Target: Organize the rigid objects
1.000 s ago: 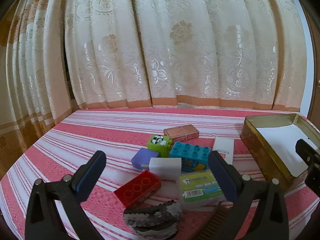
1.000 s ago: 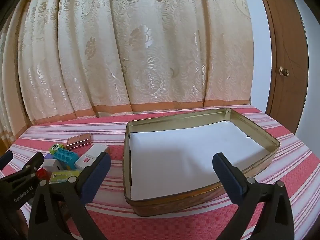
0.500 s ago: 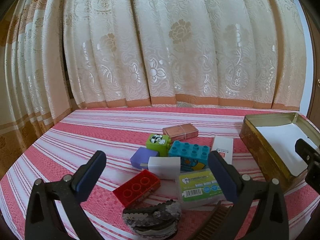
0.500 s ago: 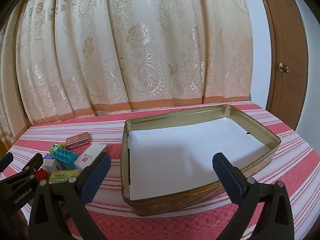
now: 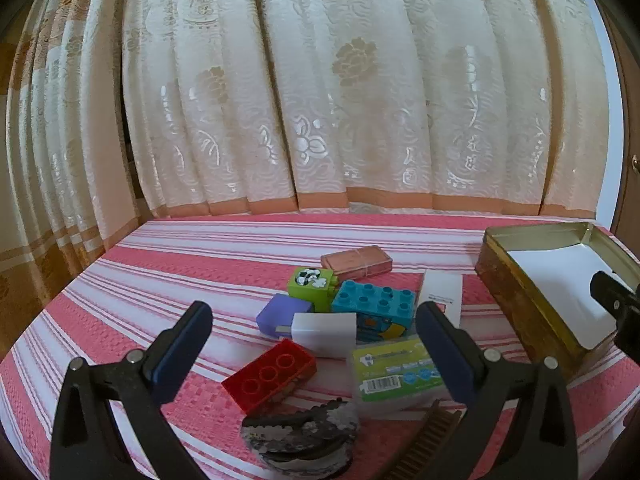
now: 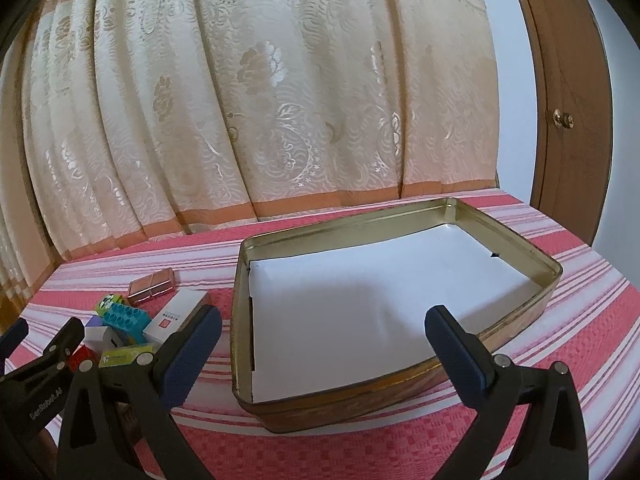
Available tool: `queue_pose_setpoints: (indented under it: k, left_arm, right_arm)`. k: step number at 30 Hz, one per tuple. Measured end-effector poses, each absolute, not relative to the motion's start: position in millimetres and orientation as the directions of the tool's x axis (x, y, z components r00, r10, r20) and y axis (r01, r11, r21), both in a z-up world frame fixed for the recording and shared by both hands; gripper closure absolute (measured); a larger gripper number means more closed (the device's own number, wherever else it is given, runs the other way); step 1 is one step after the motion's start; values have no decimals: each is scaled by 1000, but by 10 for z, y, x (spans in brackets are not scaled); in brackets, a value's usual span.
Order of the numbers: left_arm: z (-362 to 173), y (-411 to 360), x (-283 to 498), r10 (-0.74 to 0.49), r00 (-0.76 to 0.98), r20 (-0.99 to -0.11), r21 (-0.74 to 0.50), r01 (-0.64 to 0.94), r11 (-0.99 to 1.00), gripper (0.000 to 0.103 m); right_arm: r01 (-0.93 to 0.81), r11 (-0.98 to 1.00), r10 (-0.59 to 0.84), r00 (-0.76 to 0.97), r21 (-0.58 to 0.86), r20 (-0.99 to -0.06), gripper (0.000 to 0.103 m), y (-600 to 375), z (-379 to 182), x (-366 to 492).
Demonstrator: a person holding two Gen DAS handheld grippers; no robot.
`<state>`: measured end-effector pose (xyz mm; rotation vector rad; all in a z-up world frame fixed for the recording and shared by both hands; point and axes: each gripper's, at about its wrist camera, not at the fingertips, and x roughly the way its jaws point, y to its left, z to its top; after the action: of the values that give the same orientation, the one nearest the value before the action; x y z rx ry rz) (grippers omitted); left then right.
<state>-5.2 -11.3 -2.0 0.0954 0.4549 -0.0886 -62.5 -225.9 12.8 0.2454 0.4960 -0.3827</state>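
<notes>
The left gripper (image 5: pixel 314 334) hovers with its fingers spread wide and empty over a heap of small things in the lower centre of the left wrist view. The right gripper (image 6: pixel 323 334) is likewise wide open and holds nothing, hanging over the near wall of the gold tin (image 6: pixel 400 390), which fills the middle of the right wrist view and is bare but for a white paper lining.

The heap lies on the pink striped cloth (image 5: pixel 160 280) of the desk, left of the tin. Nearest the left fingers are a red building brick (image 5: pixel 269 374), a white block (image 5: pixel 324 330) and a clear plastic case with a green label (image 5: pixel 394 368). Behind them sit a purple block (image 5: pixel 280 314), a blue studded brick (image 5: pixel 374 304), a green brick with a panda picture (image 5: pixel 312 280), a rose-coloured metallic case (image 5: pixel 356 260) and a white carton (image 5: pixel 440 290). At the bottom edge lie a sequinned hair clip (image 5: pixel 300 428) and a brown comb (image 5: pixel 432 436).

The bricks look light, stiff and hard, so a squeeze across their flat long sides should hold well; the studded tops offer less flat face. The clear case looks smooth and may slip, so it is best taken across its narrow sides. The carton could dent under a hard pinch. The pieces touch or overlap, so lifting one may nudge its neighbours.
</notes>
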Motion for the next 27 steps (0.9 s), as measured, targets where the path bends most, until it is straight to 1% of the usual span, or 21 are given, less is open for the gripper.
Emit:
queue_pose_setpoints:
  k: [10,17,21,27]
  left_arm:
    - [5,-124,-57,-79,892,-446,74,125,989,0]
    - [14,-89,-65,-90,890,-448,54,127,990,0]
    - [18,-24,-99,-89,892,-443,33,115,993,0]
    - [-3,178,-194,-62,880,-471,9,75,997,0]
  right_arm:
    - [417,898,-294,808,142,-511,0,-2270,122,-621]
    - [413,900,-292,808,138,-512,0,-2260,123,-612]
    - [392,909,-278,824,141,-494,0,-2220,146,-624]
    - [335,936,-253,850,104,-461,0,-2057,191,-636]
